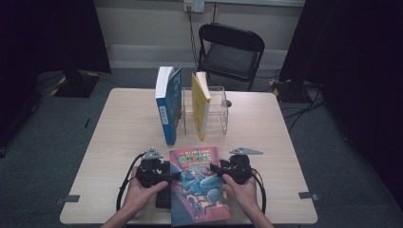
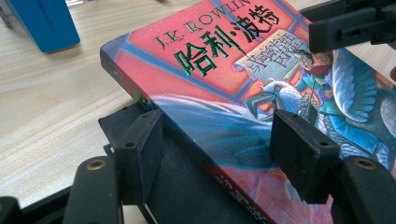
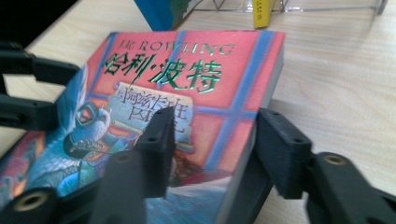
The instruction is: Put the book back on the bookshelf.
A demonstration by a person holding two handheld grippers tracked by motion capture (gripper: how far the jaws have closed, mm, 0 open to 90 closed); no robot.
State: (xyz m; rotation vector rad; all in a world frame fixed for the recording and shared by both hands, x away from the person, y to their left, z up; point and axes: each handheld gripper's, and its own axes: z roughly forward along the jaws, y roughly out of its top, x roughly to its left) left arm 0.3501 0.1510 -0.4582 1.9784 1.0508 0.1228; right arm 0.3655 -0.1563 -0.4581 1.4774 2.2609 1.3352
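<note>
From above, my left tongs (image 1: 175,176) and right tongs (image 1: 215,168) flank the red-and-blue illustrated paperback book (image 1: 198,184) at six o'clock on the pale wooden tabletop (image 1: 128,128). My tongs' own views add what that hides: each pair gapes wide, straddling a book edge, though I can't quite tell if pads touch. A black block (image 2: 187,186) beneath the spine is half hidden. Both hands come in low, wrists angled inward.
</note>
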